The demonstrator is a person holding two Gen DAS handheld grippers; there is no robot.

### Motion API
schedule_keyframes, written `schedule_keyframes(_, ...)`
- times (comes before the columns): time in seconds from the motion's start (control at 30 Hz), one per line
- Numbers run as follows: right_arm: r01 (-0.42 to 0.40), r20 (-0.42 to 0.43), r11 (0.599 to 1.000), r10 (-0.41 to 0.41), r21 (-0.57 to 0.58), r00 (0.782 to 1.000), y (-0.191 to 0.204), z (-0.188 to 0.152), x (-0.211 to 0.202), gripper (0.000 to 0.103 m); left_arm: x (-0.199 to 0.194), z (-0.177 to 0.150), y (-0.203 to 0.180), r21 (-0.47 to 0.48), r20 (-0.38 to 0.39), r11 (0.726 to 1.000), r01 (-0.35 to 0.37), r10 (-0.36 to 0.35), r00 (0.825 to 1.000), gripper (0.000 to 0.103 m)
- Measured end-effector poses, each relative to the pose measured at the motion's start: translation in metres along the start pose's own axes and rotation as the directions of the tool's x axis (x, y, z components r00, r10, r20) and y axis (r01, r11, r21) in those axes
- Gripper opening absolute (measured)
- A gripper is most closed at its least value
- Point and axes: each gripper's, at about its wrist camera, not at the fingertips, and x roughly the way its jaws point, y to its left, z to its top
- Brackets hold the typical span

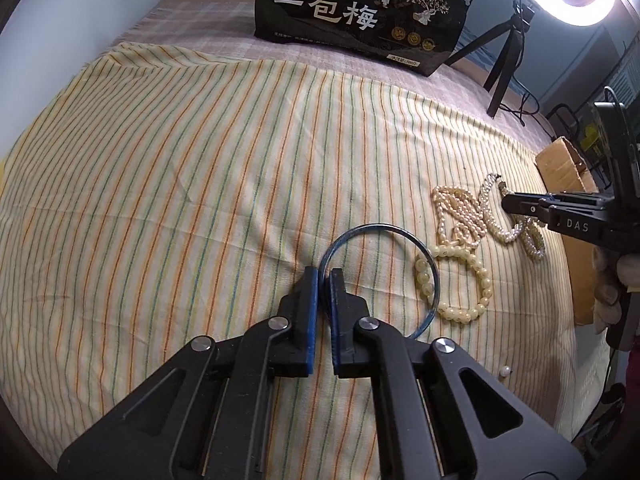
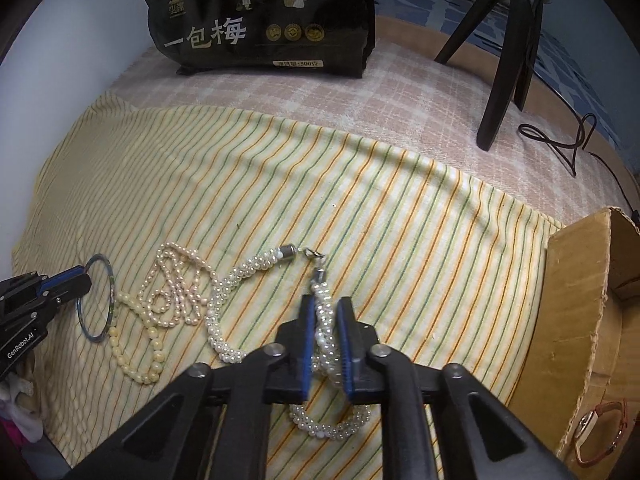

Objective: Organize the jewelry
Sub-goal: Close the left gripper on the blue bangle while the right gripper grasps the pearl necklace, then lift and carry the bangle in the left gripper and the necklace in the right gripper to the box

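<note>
My left gripper is shut on a thin blue bangle, which rests on the striped cloth. A yellow bead bracelet lies partly under the bangle. A tangled pearl necklace lies beyond it. My right gripper is shut on a thick white beaded rope necklace, whose clasp end lies just ahead of the fingertips. The left gripper and bangle also show at the left of the right wrist view.
A cardboard box stands at the right with a brown-strap watch inside. A black snack bag stands at the back. A tripod and cable are at the back right. A loose pearl lies near the cloth's edge.
</note>
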Motion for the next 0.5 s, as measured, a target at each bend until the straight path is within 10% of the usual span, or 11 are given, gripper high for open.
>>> schedule_keyframes(0.5,-0.019,0.072,1.0,0.017,0.021,0.997,-0.004,-0.007,-0.031,0.006,-0.032,-0.007,-0.005,-0.02,0.069,1.0,0.024,-0.023,0.997,0.001)
